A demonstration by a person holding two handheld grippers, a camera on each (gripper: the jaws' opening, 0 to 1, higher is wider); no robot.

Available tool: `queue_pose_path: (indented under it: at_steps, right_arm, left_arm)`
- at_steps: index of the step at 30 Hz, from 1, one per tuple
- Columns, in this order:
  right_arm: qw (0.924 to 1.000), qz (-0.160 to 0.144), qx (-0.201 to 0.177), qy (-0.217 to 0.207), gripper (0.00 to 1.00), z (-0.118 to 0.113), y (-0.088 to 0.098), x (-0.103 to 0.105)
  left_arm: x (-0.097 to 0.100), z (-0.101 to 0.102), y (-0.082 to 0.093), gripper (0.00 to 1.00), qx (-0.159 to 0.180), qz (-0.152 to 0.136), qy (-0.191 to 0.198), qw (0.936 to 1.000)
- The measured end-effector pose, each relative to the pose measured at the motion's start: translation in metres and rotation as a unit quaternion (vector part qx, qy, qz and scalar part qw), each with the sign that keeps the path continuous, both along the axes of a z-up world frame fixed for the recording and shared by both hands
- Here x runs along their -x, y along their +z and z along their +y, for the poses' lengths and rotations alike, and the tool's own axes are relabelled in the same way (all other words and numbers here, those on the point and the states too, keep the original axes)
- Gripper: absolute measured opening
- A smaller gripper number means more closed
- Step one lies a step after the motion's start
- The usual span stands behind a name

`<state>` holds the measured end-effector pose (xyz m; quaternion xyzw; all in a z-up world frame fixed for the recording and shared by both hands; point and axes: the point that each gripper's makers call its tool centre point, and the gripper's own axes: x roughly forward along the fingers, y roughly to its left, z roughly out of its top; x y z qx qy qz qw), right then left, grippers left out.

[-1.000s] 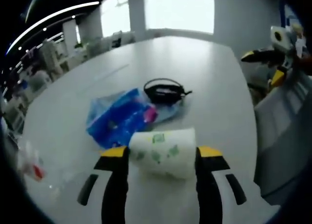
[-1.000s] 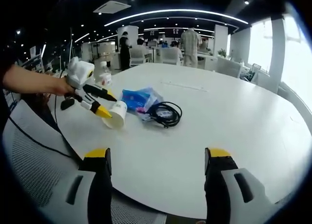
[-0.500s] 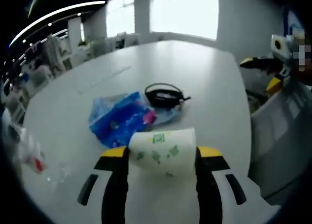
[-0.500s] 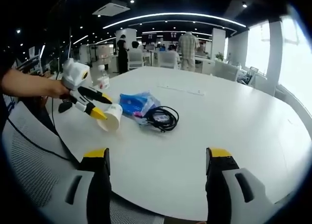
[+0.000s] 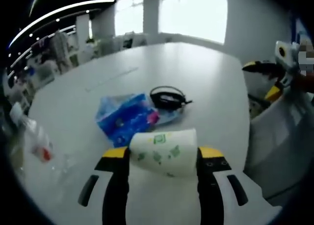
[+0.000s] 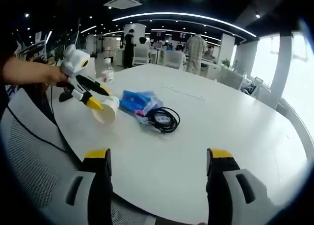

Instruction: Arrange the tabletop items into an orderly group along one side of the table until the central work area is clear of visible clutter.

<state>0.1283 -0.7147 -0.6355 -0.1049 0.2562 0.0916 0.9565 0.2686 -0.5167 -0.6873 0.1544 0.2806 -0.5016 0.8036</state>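
— What did we think could go wrong?

— The left gripper (image 5: 163, 159) was clamped on the cup (image 5: 164, 152), held sideways above the table (image 5: 206, 83) near its edge. A paper cup is soft, so we judged too hard a squeeze would crush it and too light a one would let it slip and roll off the edge. In the right gripper view that gripper (image 6: 96, 98) hung just beside the pack (image 6: 137, 101), so a careless move could have knocked it.

— And from left to right on the table?

— A bottle (image 5: 30, 137) stood near the left edge, then the blue pack (image 5: 129, 118), then the black cable (image 5: 169, 97), touching or overlapping the pack. All three sat toward one side, well apart from the far edge. The cable's loose loops could have snagged a jaw if we dragged it.

— The right gripper?

— The right gripper (image 6: 158, 159) had its jaws wide apart, holding nothing, off the near edge.

— What couldn't we make out?

— The bottle was blurred and part cut off; we couldn't read its label. Whether the cup held anything was hidden. We couldn't tell if the cable lay on the pack or only against it.
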Motion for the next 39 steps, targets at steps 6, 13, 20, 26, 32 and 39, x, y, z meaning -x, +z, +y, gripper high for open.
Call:
queue_pose_path:
  at_steps: [6, 13, 20, 26, 32, 39]
  right_arm:
    - [0.9999, -0.013, 0.0, 0.01, 0.79, 0.005, 0.018, -0.009]
    - [0.9992, -0.03, -0.008, 0.025, 0.77, 0.02, 0.032, -0.023]
    - [0.9981, -0.038, -0.02, 0.045, 0.75, 0.041, 0.038, -0.029]
    - [0.9968, -0.046, -0.033, 0.057, 0.72, 0.055, 0.043, -0.037]
    - [0.9956, -0.046, -0.046, 0.068, 0.64, 0.07, 0.045, -0.044]
    - [0.9941, -0.044, -0.052, 0.084, 0.57, 0.088, 0.042, -0.051]
  left_arm:
    - [0.005, 0.001, 0.013, 0.51, 0.015, 0.009, 0.017, 0.9997]
    - [0.011, 0.0, 0.026, 0.51, 0.027, 0.021, 0.025, 0.9991]
    - [0.018, -0.002, 0.038, 0.51, 0.032, 0.028, 0.025, 0.9988]
    - [0.028, -0.005, 0.044, 0.51, 0.022, 0.021, 0.011, 0.9995]
    - [0.033, -0.006, 0.048, 0.51, 0.02, 0.017, 0.01, 0.9996]
    - [0.041, -0.01, 0.049, 0.51, 0.019, 0.022, 0.007, 0.9996]
